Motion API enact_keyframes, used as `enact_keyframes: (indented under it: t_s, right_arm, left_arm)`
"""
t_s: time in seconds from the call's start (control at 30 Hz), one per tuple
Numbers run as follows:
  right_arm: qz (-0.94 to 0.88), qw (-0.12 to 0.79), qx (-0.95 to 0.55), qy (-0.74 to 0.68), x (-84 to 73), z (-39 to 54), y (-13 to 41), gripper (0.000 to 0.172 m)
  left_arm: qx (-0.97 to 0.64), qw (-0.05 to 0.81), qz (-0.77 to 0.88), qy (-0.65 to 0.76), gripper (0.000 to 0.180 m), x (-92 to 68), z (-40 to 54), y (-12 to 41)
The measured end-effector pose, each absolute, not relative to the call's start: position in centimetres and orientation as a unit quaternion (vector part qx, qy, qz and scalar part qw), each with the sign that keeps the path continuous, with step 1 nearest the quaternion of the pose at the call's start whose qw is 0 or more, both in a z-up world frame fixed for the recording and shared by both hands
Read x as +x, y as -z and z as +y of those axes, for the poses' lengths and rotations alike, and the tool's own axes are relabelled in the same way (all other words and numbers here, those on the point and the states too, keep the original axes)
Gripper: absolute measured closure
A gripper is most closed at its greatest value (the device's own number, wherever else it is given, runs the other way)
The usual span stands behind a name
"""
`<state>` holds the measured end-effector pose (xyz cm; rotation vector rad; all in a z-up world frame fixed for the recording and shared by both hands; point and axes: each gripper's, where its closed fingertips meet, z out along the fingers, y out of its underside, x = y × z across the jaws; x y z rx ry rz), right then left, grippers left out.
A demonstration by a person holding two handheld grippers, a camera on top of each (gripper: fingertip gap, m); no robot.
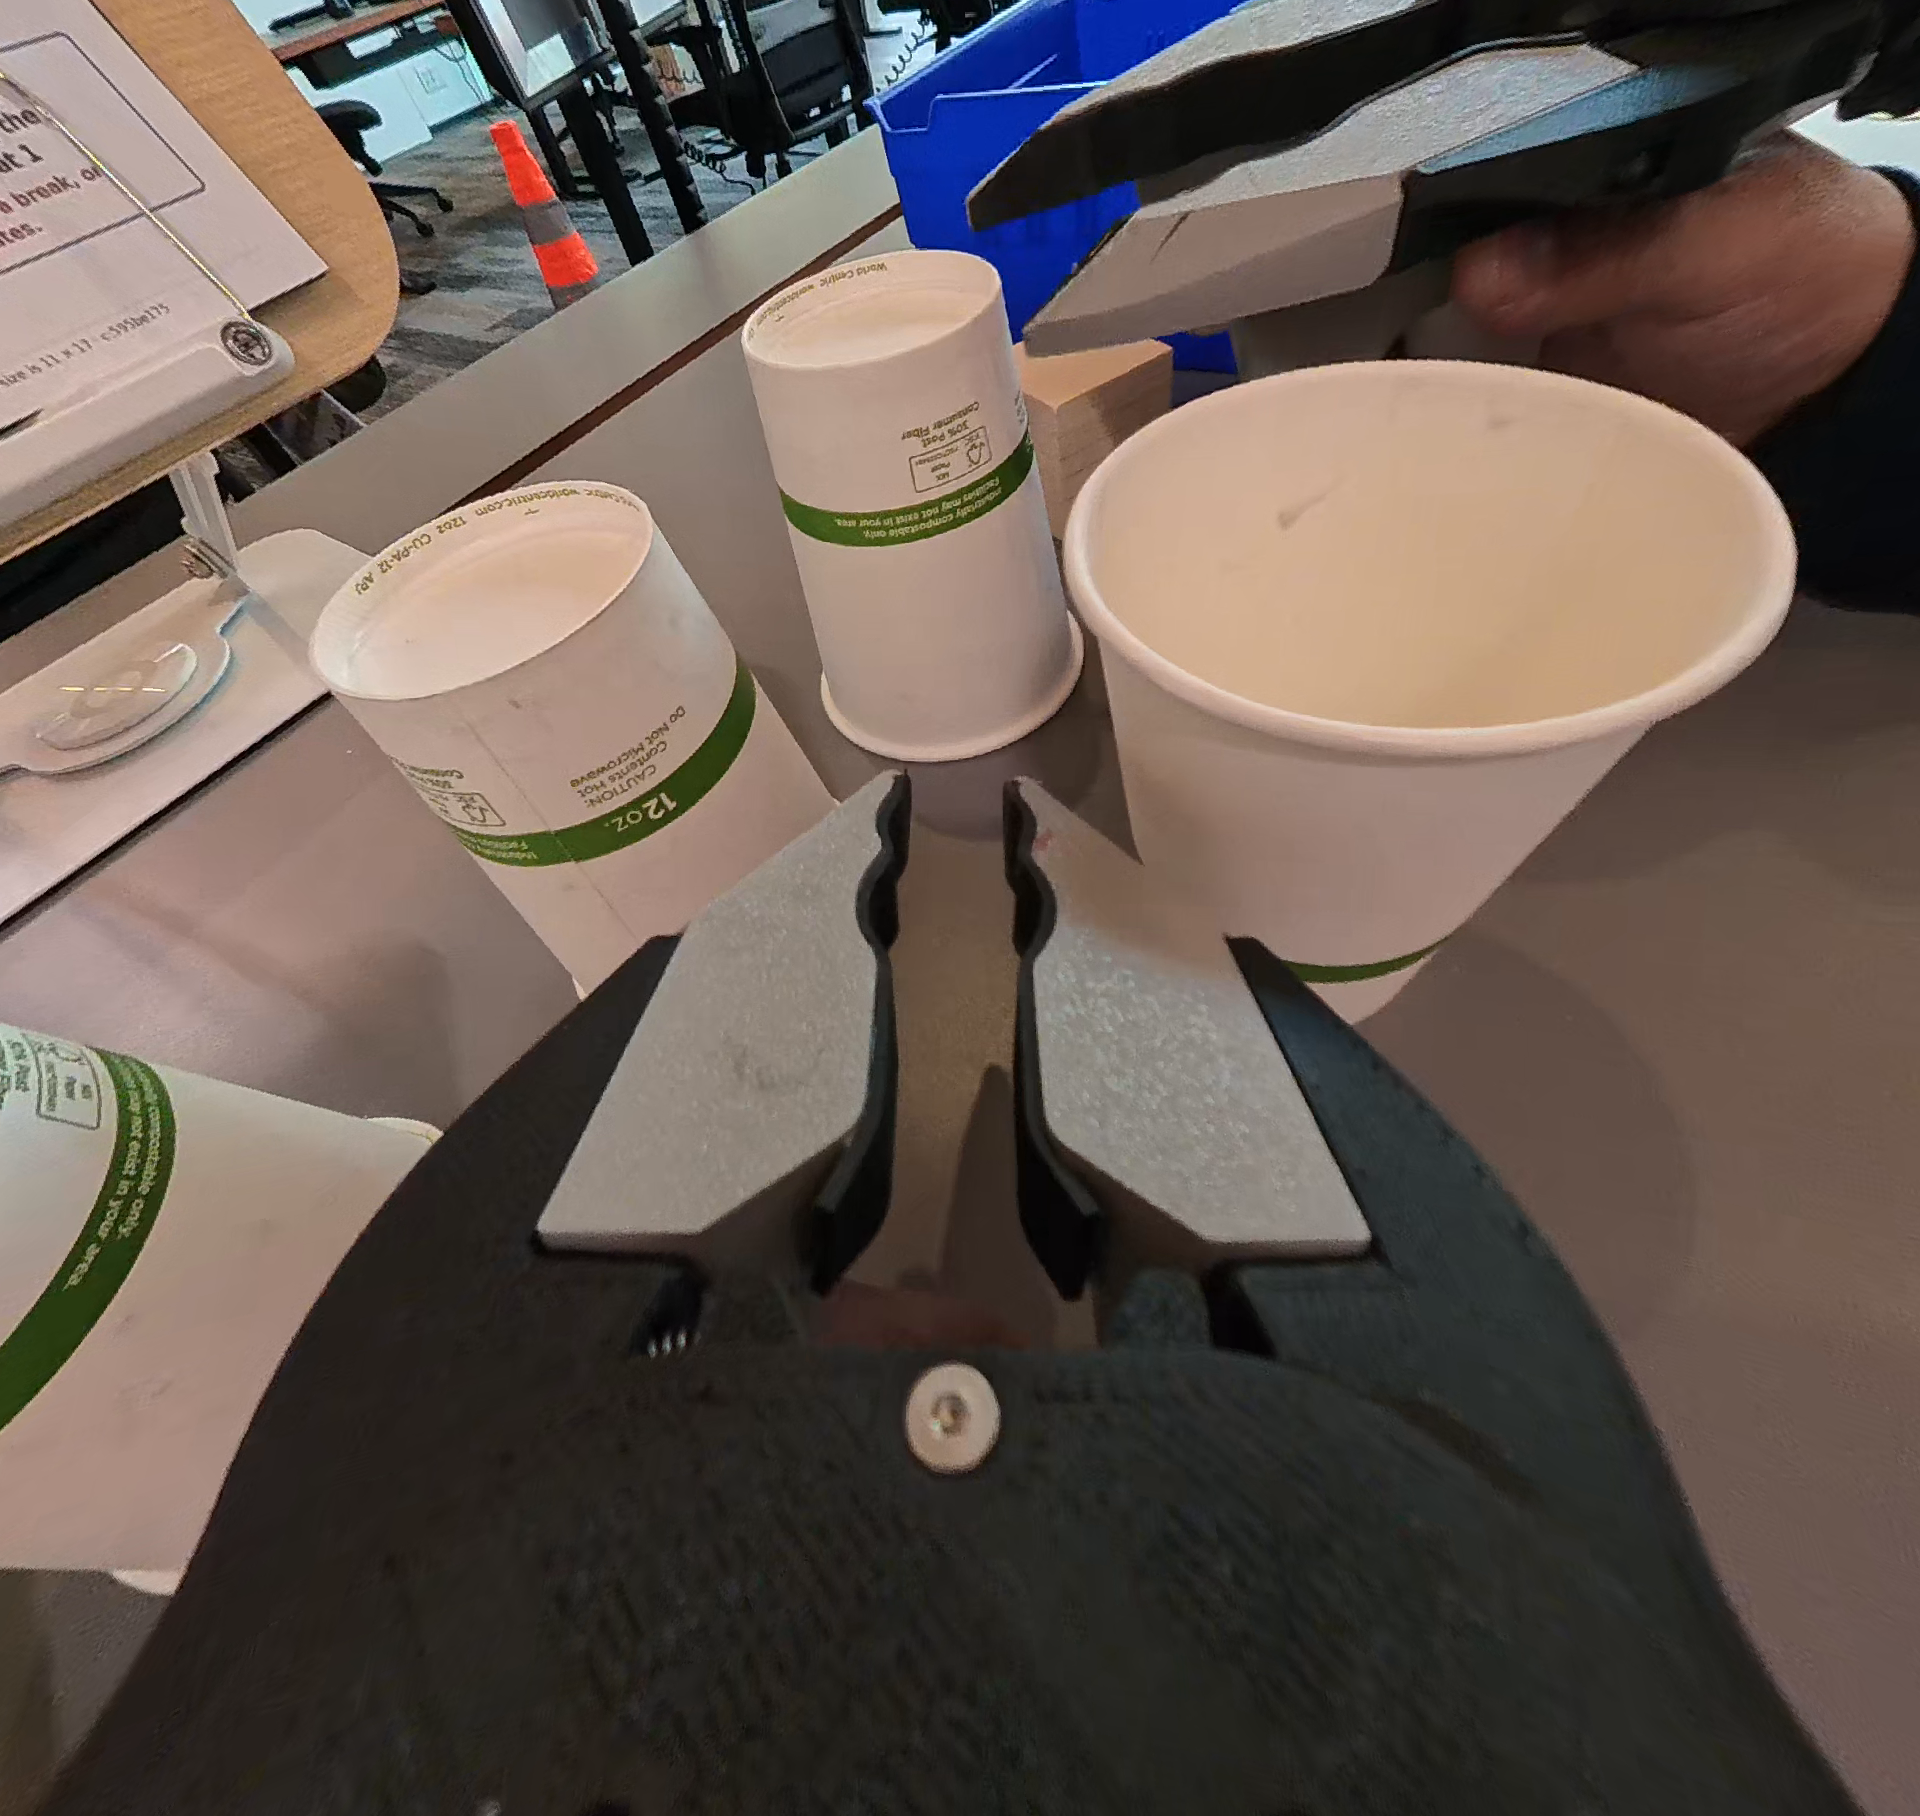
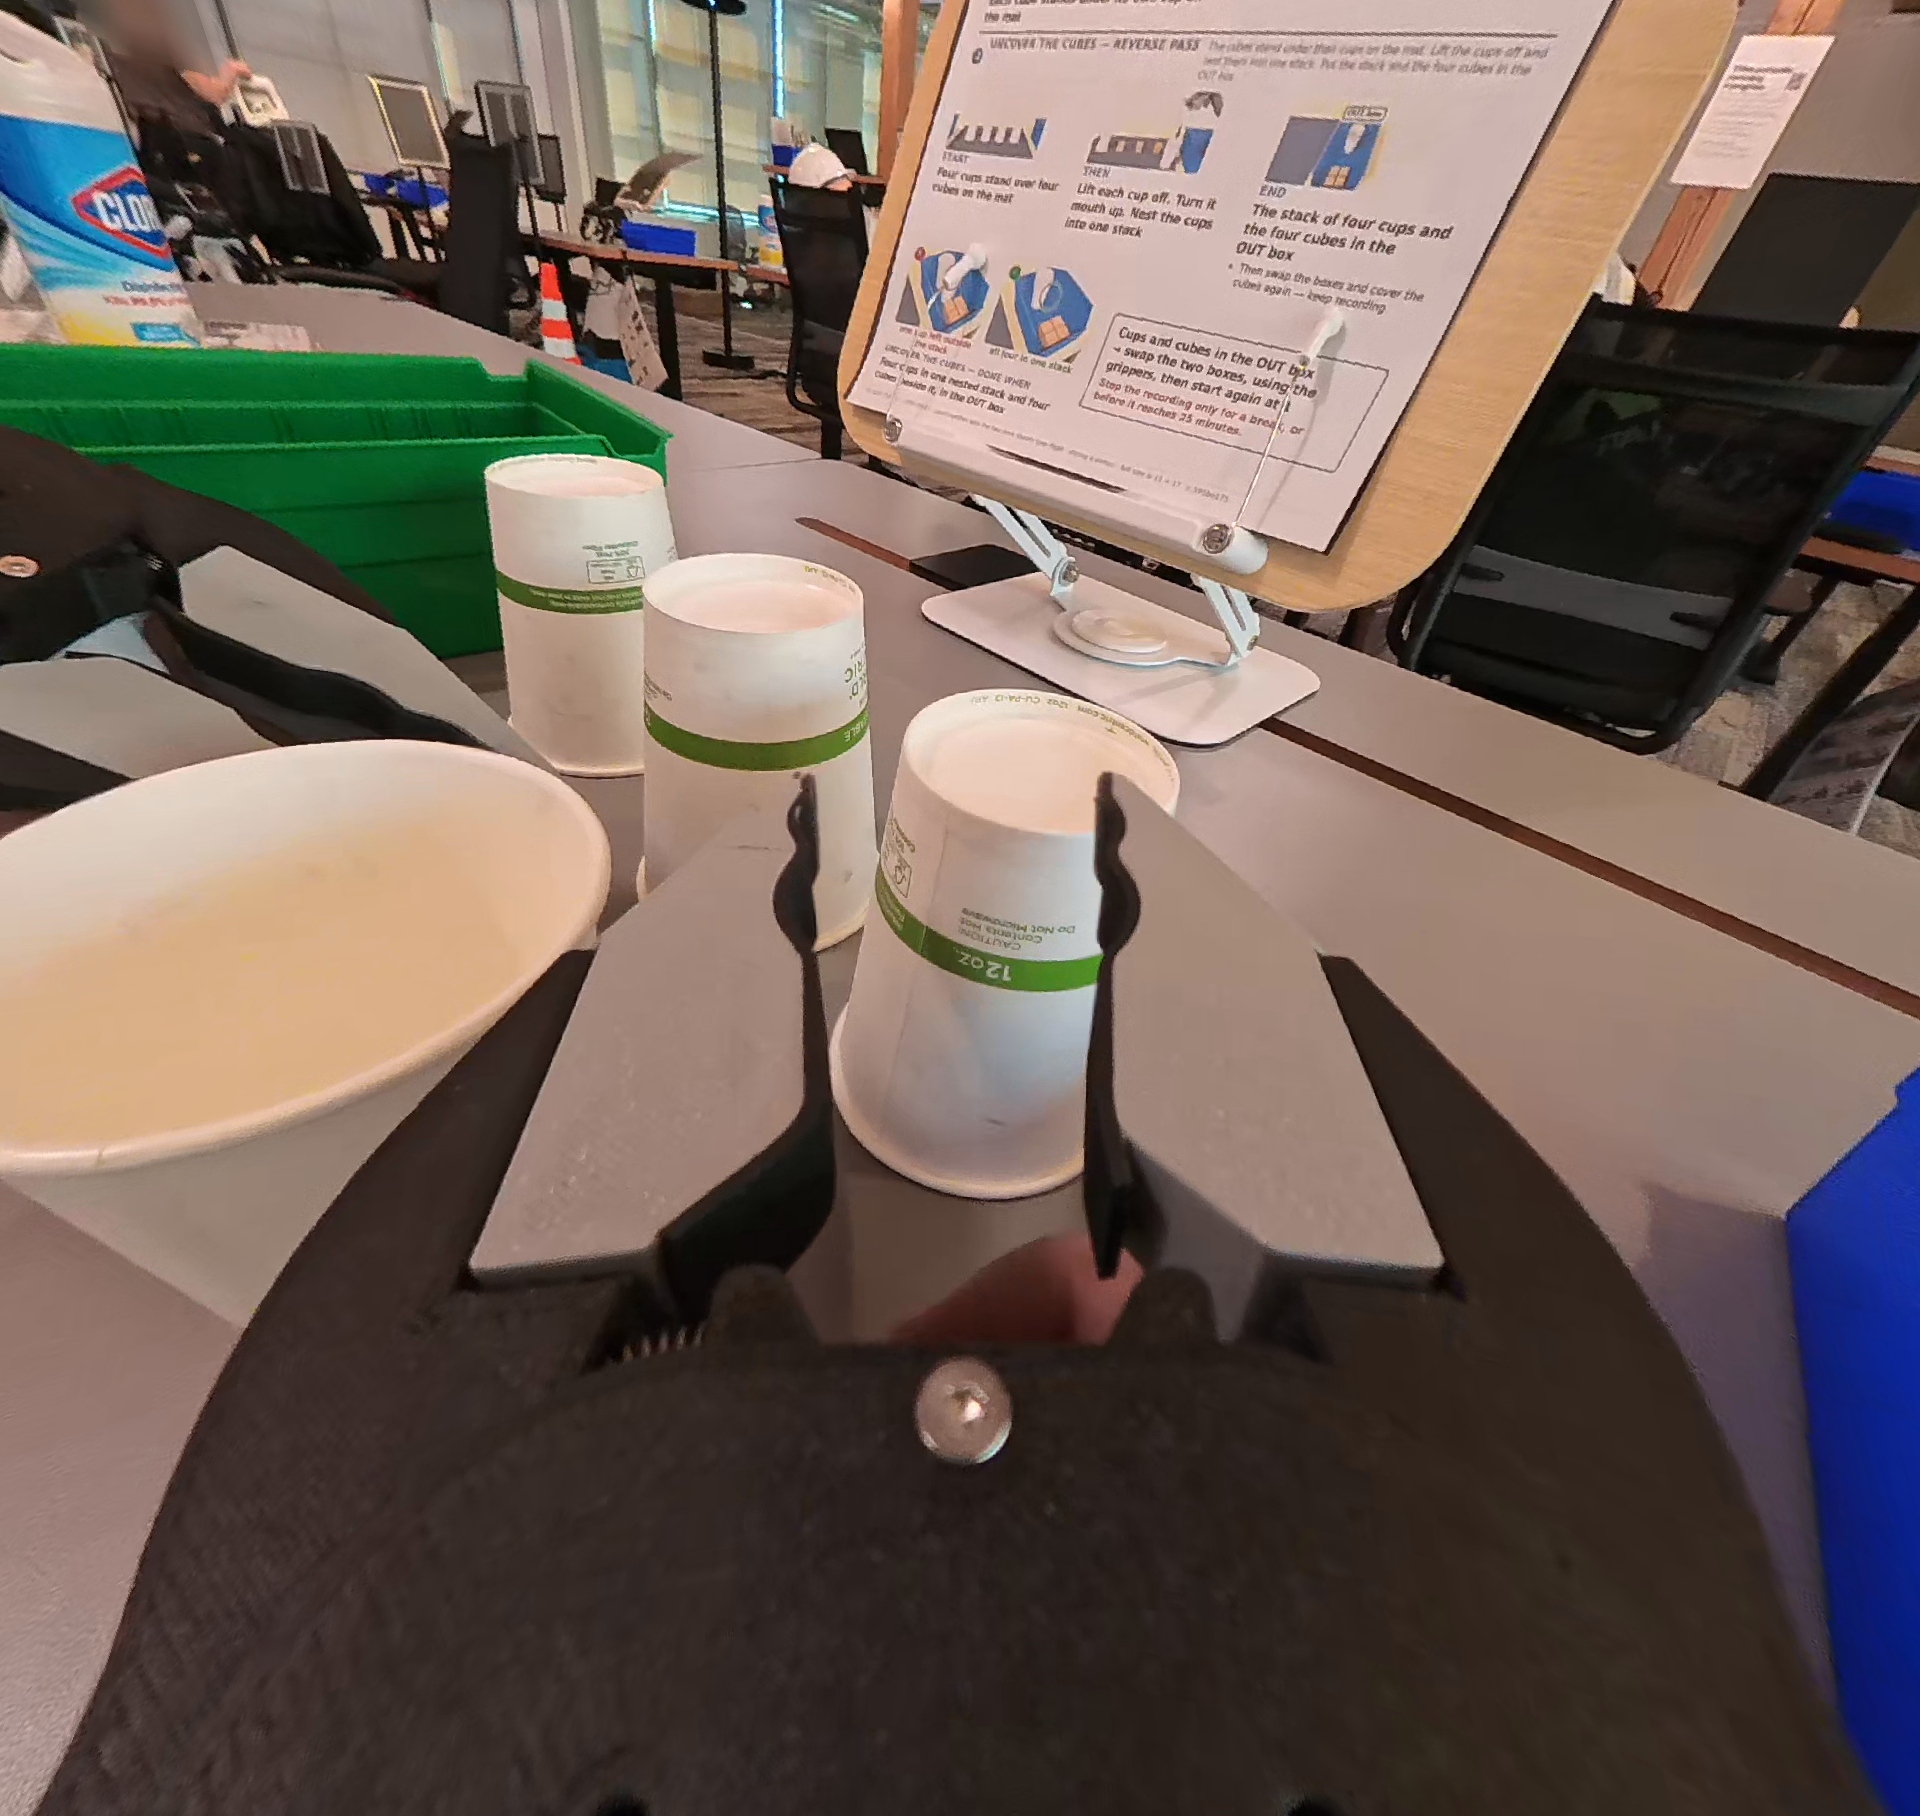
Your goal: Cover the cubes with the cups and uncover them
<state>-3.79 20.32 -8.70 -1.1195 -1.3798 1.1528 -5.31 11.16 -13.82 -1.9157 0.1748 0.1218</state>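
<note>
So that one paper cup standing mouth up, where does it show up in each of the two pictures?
Left wrist view: the mouth-up cup fills the right middle, just right of the left gripper, whose jaws stand slightly apart with nothing between them.
Right wrist view: the same cup sits at the left edge, left of the open right gripper.
Shared landmark: the document stand, at the top left edge in the left view.

Four white paper cups with green bands: three upside down (image 2: 578, 613) (image 2: 753, 727) (image 2: 987, 945), one mouth up (image 1: 1423, 654). One pale wooden cube (image 1: 1101, 416). Two plastic bins: one blue (image 1: 997, 135), one green (image 2: 312, 457).
</note>
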Motion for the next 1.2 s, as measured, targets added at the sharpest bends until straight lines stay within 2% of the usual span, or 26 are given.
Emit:
enact_keyframes:
  t_s: [0.17, 0.27, 0.4, 0.5, 0.63, 0.97, 1.2]
  right_arm:
    - [-0.578, 0.485, -0.465, -0.463, -4.6, 20.5, 9.5, 0.122]
    - [-0.578, 0.498, -0.464, -0.450, -4.7, 21.0, 9.4, 0.142]
    - [-0.589, 0.493, -0.457, -0.449, -4.5, 20.9, 9.4, 0.147]
    - [-0.600, 0.503, -0.447, -0.432, -4.4, 20.7, 9.3, 0.162]
    - [-0.602, 0.514, -0.440, -0.424, -4.3, 20.4, 9.1, 0.172]
    - [-0.583, 0.507, -0.451, -0.447, -3.8, 21.0, 8.5, 0.171]
    - [-0.590, 0.457, -0.468, -0.474, -4.0, 20.7, 9.6, 0.138]
  left_arm:
    - [-0.816, 0.571, 0.073, -0.052, 0.165, -5.3, 11.2, 13.8]
    - [-0.816, 0.571, 0.075, -0.053, 0.165, -5.3, 11.2, 13.9]
    - [-0.818, 0.567, 0.078, -0.052, 0.165, -5.2, 11.2, 14.0]
    - [-0.818, 0.567, 0.078, -0.054, 0.165, -5.2, 11.2, 14.0]
    - [-0.817, 0.569, 0.077, -0.054, 0.165, -5.3, 11.2, 13.9]
    - [-0.820, 0.564, 0.082, -0.056, 0.164, -5.1, 11.2, 14.1]
    - [-0.821, 0.562, 0.084, -0.057, 0.164, -5.0, 11.2, 14.2]
